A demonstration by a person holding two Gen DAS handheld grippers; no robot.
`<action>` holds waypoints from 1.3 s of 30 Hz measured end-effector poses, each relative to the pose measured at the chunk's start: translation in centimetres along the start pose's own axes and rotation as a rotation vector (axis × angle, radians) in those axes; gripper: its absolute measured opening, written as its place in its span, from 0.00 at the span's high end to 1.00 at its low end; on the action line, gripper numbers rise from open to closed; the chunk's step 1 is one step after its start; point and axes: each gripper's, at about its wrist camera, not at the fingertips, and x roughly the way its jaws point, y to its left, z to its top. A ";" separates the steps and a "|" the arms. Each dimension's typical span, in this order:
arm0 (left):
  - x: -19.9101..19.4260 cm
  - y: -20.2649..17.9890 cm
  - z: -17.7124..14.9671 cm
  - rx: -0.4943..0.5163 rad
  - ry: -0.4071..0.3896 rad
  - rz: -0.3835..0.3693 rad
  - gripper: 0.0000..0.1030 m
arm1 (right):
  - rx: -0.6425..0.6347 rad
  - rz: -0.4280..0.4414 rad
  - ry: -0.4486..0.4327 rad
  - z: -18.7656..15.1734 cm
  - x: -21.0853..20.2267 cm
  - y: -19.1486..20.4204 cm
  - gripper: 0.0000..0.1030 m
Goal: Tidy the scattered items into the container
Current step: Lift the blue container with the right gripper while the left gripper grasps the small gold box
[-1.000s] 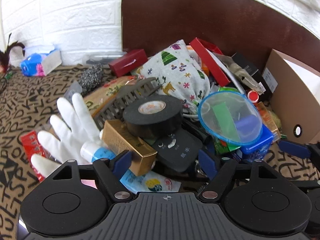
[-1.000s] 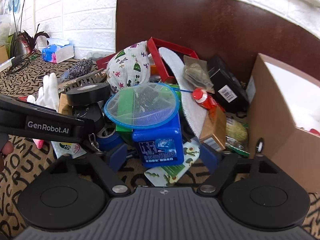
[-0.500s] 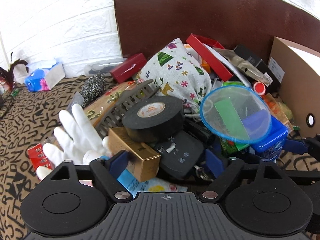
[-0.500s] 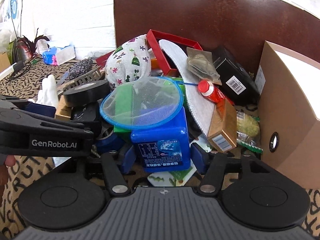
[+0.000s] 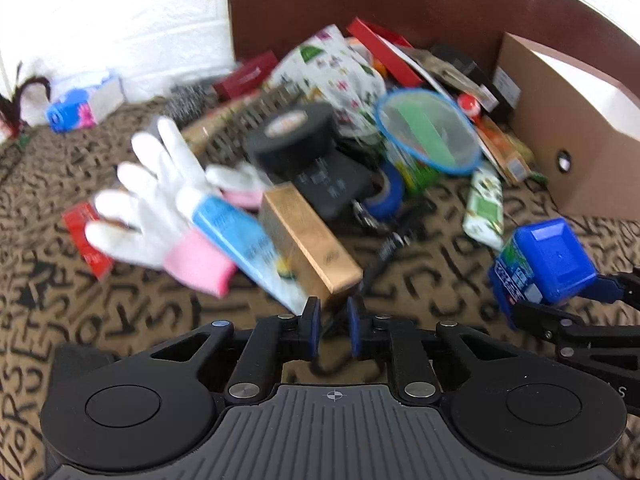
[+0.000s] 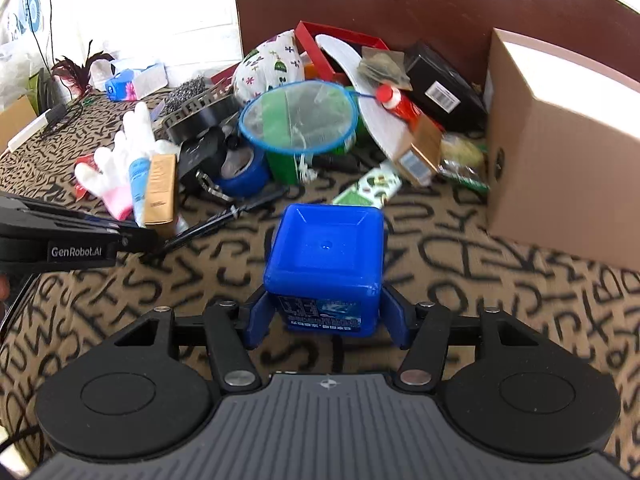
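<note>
My right gripper (image 6: 325,322) is shut on a blue plastic box (image 6: 325,258) and holds it above the patterned cloth, in front of the pile. The same box (image 5: 540,262) shows at the right of the left wrist view. My left gripper (image 5: 331,326) is shut on the near end of a thin black pen-like item (image 5: 382,256) that points toward the pile. A gold box (image 5: 308,238) and a blue-white tube (image 5: 240,236) lie just beyond its fingers. The cardboard container (image 6: 560,152) stands at the right.
The pile holds a white glove (image 5: 160,192), black tape roll (image 5: 296,136), blue-rimmed net (image 6: 298,118), blue tape roll (image 6: 240,170), printed cloth bag (image 6: 272,60), red tray (image 6: 320,52) and black box (image 6: 444,88). A brown board (image 6: 380,4) stands behind. A tissue pack (image 6: 136,82) lies far left.
Both grippers have pulled back from the pile. The right one closed on the blue box and drew it out from under the net. The left one closed on the thin black item.
</note>
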 end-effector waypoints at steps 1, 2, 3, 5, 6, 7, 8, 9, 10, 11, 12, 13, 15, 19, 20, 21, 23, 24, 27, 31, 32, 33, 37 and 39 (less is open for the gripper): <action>-0.2 0.0 -0.3 -0.002 0.003 0.002 0.65 | -0.001 0.002 0.001 -0.3 -0.3 0.1 0.39; -0.5 0.0 -0.5 -0.006 -0.004 0.010 0.62 | -0.002 0.004 0.002 -0.5 -0.5 0.1 0.39; -0.7 0.1 -0.5 -0.016 -0.021 0.027 0.54 | -0.001 0.005 0.003 -0.7 -0.7 0.2 0.39; -1.0 0.5 0.1 -0.046 -0.060 0.046 0.40 | 0.002 0.002 0.000 -0.7 -0.8 0.2 0.39; -1.1 0.7 0.6 -0.071 -0.078 0.044 0.35 | 0.007 0.001 -0.003 -0.6 -0.7 0.2 0.39; -1.2 0.8 1.1 -0.094 -0.097 0.041 0.30 | 0.010 0.001 -0.005 -0.6 -0.7 0.2 0.39; -1.1 0.8 1.7 -0.108 -0.114 0.044 0.26 | 0.011 0.003 -0.007 -0.5 -0.7 0.2 0.39; -0.9 0.8 2.1 -0.115 -0.129 0.056 0.20 | 0.010 0.004 -0.009 -0.4 -0.7 0.3 0.39; -0.6 0.6 2.5 -0.116 -0.140 0.072 0.19 | 0.007 0.005 -0.010 -0.4 -0.6 0.3 0.39; -0.1 0.5 2.8 -0.112 -0.139 0.084 0.19 | 0.003 0.005 -0.010 -0.3 -0.6 0.4 0.39; 0.5 0.4 3.0 -0.105 -0.128 0.086 0.19 | 0.000 0.005 -0.010 -0.3 -0.5 0.4 0.39; 1.1 0.4 3.2 -0.103 -0.113 0.083 0.20 | 0.001 0.006 -0.009 -0.3 -0.4 0.4 0.39; 2.1 0.5 3.2 -0.100 -0.083 0.080 0.28 | 0.009 0.009 -0.006 -0.2 -0.2 0.3 0.39; 2.9 1.2 2.5 -0.099 -0.028 0.035 0.64 | 0.008 0.005 -0.005 -0.1 0.0 0.2 0.39; 2.7 1.2 2.4 -0.081 -0.028 0.033 0.65 | 0.006 0.004 -0.005 -0.1 0.1 0.2 0.39; 2.5 1.2 2.2 -0.062 -0.027 0.029 0.67 | 0.003 0.004 -0.005 -0.1 0.0 0.3 0.39; 1.9 1.3 1.7 -0.025 -0.018 0.009 0.70 | -0.003 0.003 -0.001 -0.2 -0.1 0.3 0.39; 1.5 1.3 1.4 0.000 -0.010 -0.012 0.71 | -0.006 0.004 0.002 -0.2 -0.2 0.3 0.39; 0.2 1.0 0.3 0.100 0.011 -0.086 0.79 | -0.003 0.006 0.010 -0.5 -0.6 0.1 0.39; -0.2 0.1 -0.3 0.118 0.011 -0.080 0.58 | 0.002 -0.001 0.008 -0.4 -0.4 0.2 0.39; 0.0 0.0 -0.1 0.103 0.003 -0.067 0.53 | 0.003 -0.008 0.007 -0.3 -0.3 0.2 0.39; 0.2 0.0 0.0 0.086 -0.001 -0.057 0.47 | 0.002 -0.013 0.004 -0.2 -0.3 0.3 0.39; 1.3 -0.4 0.7 0.100 0.005 -0.055 0.69 | -0.002 -0.025 -0.009 0.0 -0.1 0.5 0.39; 1.6 -0.5 0.6 0.125 0.020 -0.067 0.78 | -0.002 -0.031 -0.010 0.2 0.1 0.5 0.39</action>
